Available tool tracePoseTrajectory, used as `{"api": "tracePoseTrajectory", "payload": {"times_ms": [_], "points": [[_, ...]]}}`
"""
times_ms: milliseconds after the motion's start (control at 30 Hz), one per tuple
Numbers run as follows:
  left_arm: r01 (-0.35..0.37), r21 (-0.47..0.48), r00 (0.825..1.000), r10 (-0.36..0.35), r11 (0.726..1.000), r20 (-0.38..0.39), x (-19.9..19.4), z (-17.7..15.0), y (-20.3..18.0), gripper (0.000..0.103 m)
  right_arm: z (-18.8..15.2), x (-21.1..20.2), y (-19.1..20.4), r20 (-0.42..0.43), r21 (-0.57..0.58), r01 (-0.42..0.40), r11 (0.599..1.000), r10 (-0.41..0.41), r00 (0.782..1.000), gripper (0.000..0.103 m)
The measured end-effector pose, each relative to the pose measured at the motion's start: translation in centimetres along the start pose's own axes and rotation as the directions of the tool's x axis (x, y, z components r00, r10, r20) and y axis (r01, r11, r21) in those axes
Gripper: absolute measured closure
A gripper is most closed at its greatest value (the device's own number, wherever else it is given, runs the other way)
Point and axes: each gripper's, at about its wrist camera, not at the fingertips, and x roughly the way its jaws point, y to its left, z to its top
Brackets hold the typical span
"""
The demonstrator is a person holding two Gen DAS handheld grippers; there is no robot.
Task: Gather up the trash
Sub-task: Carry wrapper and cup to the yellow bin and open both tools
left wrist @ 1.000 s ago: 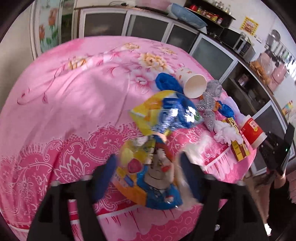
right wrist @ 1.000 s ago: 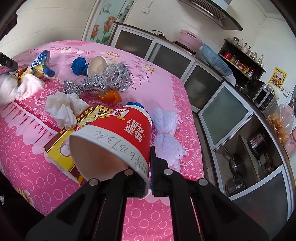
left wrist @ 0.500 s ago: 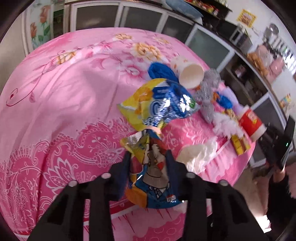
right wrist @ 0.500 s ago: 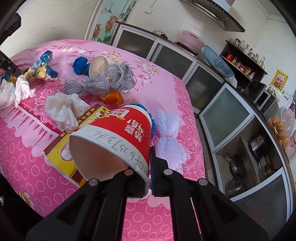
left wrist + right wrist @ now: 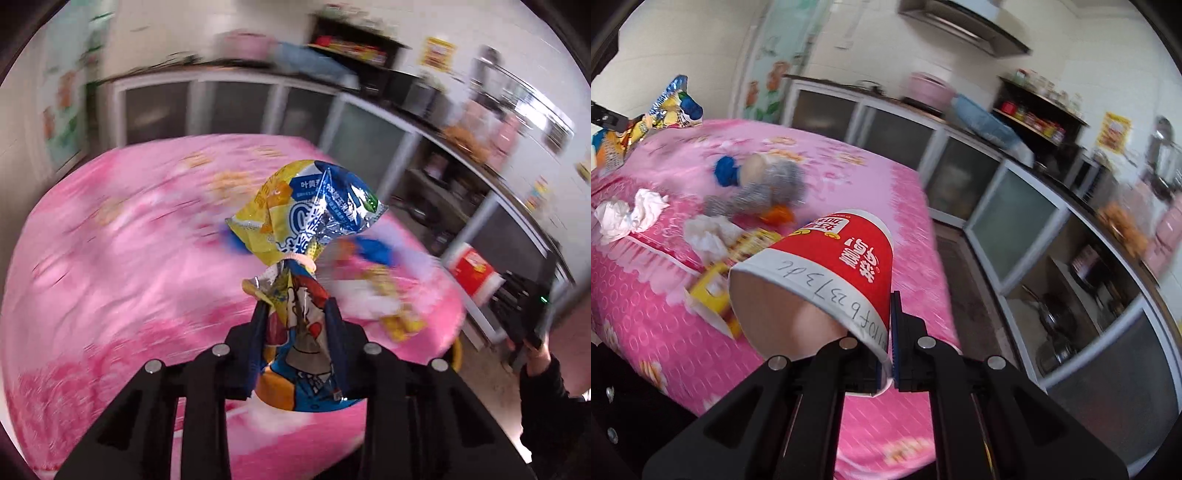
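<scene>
Your left gripper [image 5: 295, 314] is clamped on the snack bag [image 5: 303, 280], which stands upright above the table [image 5: 110, 258], while your right gripper [image 5: 890, 332] pinches the red cup [image 5: 827, 269] by its rim, mouth toward you.

Left wrist view: snack bag [image 5: 303, 280] clamped between left claw [image 5: 295, 314] pads, raised above tabletop [image 5: 110, 258]. Cabinets [image 5: 229, 107] behind tabletop, running on along its right side. Paper cup [image 5: 471, 271] off right edge, in front of right claw. Right wrist view: paper cup [image 5: 827, 273] pinched by its rim in right claw [image 5: 888, 332], mouth toward camera, over near edge. Left of cup on tabletop: box [image 5: 716, 291], tissue [image 5: 705, 232] on it, second tissue [image 5: 628, 214] farther left. Behind: blurred clutter. Snack bag [image 5: 665, 110] far left, in the air.
</scene>
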Motion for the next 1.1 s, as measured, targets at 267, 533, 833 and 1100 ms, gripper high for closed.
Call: {"api": "tracePoseTrajectory", "payload": {"times_ms": [267,533,833,1100], "points": [[0.308,0.255,0.948,-0.271,0.917,-0.169,8.9,1.1,-18.9,0.073,-11.2,-2.5,-10.4,-0.228,0.217,0.266,0.939,-0.216,0.949,0.100],[0.448,0.350,0.862,-0.293,0.823,-0.414,21.1,0.2,-35.7,0.072,-23.5,1.2,-16.9,-0.488,0.387,0.357,0.850,-0.140,0.861,0.100],[0.383,0.386,0.820,-0.116,0.839,-0.561,34.1,-2.9,-45.8,0.067,-32.6,8.5,-19.8,-0.657,0.557,0.405,0.725,0.087,0.749,0.099],[0.353,0.333,0.819,-0.116,0.875,-0.562,37.6,-2.8,-46.1,0.029,-36.6,10.9,-20.9,-0.684,0.608,0.433,0.665,0.162,0.711,0.061]]}}
